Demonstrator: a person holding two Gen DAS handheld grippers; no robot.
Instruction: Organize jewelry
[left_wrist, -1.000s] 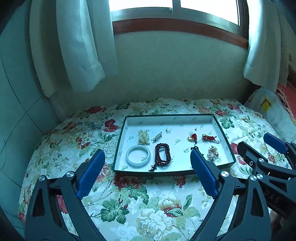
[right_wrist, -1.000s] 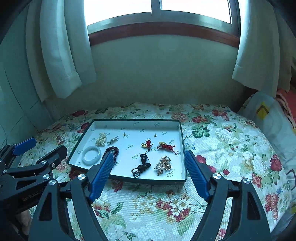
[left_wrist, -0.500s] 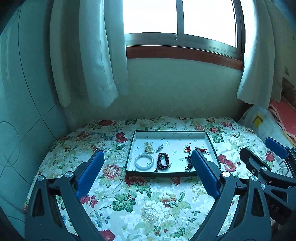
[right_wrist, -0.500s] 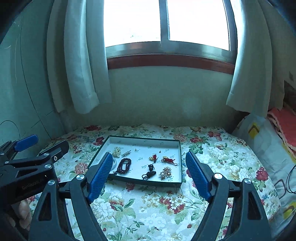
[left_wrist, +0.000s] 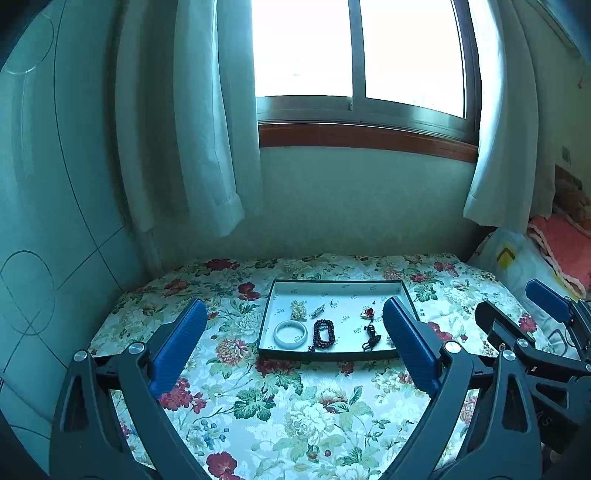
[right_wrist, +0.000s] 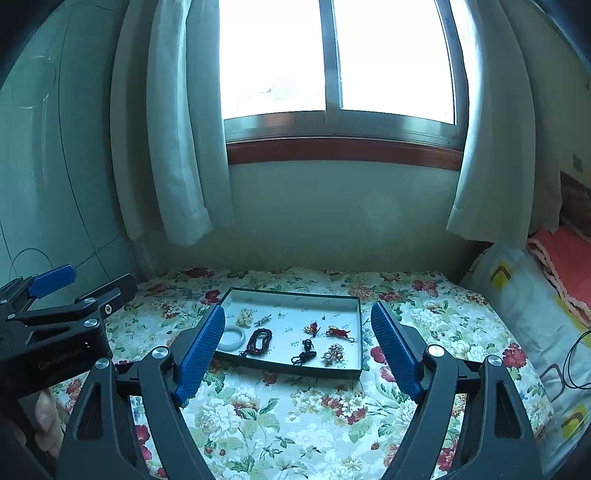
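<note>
Clearly both claws, left claw (left_wrist: 291, 345) and right claw (right_wrist: 298, 350), gape wide and empty, with the jewelry tray (right_wrist: 295, 367) lying ahead of them on the bed (right_wrist: 295, 417). Pieces sit close together; a wide claw could snag the bead bracelet (right_wrist: 260, 341) beside the bangle (right_wrist: 234, 338).

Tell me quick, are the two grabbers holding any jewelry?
Left gripper: open, holding nothing.
Right gripper: open, holding nothing.

Tray (right_wrist: 354, 372) on bedspread (right_wrist: 295, 424), bangle (right_wrist: 236, 338) inside at left, window (right_wrist: 332, 74) behind
</note>
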